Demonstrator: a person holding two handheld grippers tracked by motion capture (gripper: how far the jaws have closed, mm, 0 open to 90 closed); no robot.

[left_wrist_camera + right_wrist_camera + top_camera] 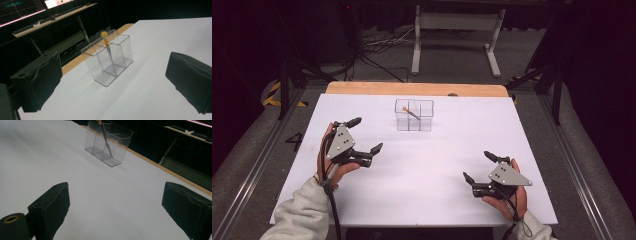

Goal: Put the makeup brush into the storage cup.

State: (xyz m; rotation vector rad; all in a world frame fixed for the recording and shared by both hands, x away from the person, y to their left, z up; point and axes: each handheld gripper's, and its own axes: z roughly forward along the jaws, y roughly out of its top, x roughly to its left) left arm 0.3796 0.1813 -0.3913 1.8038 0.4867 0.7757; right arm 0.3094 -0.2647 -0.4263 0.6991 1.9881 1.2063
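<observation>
- On the table (422, 165), toward its far edge and about midway across, stands a clear box (414, 115) with inner walls that split it into compartments.
- In the box a brush (410, 113) with a yellow tip leans at a tilt, tip up; in the left gripper view the brush (106, 41) rests against a divider with its lower end down in a middle compartment of the box (110, 60).
- The right gripper view shows the box (108, 141) from the other side, the thin brush (105, 140) slanting down inside it (the tip is cut off by the top edge there).
- The left gripper (364, 135) hovers at the near left of the table, held in the left hand (329, 160); its jaws stand wide apart with nothing between them.
- The left gripper is near the box, to its left and nearer the person, and does not touch it; seen along its own jaws, the box sits between them farther off.
- The right gripper (477, 167) is at the near right, held in the right hand (507, 195), jaws likewise spread and holding nothing.
- The right gripper is well apart from the box, with bare white table in between.
- Both forearms, in light sleeves (299, 212), come in from the near edge.
</observation>
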